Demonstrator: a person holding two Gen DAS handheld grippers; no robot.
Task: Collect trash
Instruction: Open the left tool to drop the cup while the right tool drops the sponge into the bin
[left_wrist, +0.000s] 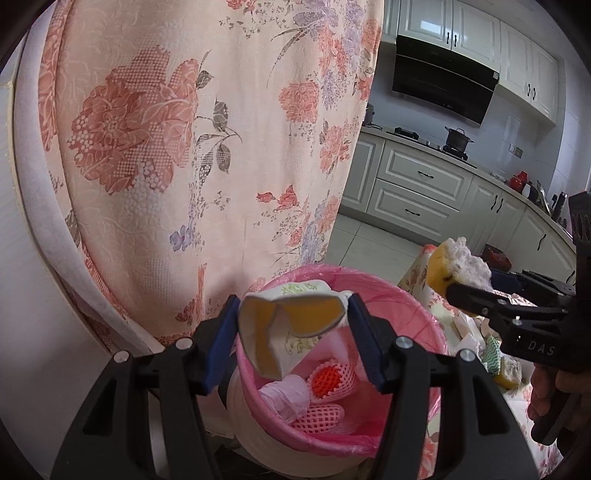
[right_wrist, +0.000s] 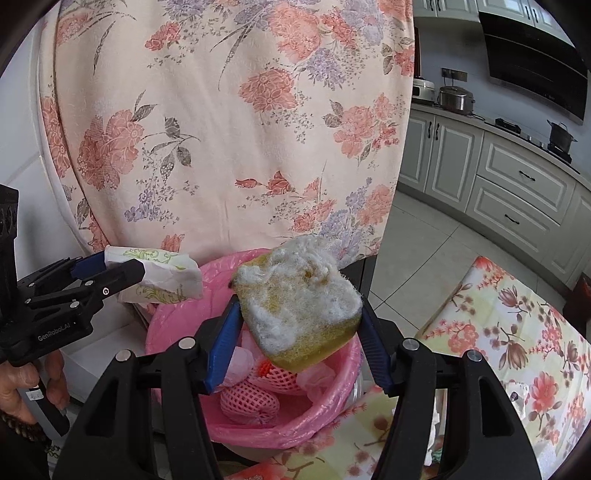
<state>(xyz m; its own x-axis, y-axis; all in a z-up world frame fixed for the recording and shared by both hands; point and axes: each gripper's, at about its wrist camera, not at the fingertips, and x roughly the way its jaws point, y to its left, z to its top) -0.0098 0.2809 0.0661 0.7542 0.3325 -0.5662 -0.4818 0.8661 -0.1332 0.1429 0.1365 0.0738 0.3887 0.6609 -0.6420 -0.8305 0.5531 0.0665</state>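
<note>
Both items hung over the pink-lined bin (left_wrist: 424, 332). The left gripper (left_wrist: 291, 332) had its fingers clenched on a crushed paper cup (left_wrist: 291, 325), above the bin's opening. The right gripper (right_wrist: 299, 339) grasped a worn sponge (right_wrist: 299, 306), above the bin's near rim. To release well, I judged each should sit over the opening first, then open fully. In the bin lay two foam fruit nets (left_wrist: 332, 376).

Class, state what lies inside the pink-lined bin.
Inside the pink-lined bin: pink foam fruit nets, one holding something orange, and crumpled pink plastic. The held paper cup and sponge hide the rest.
</note>
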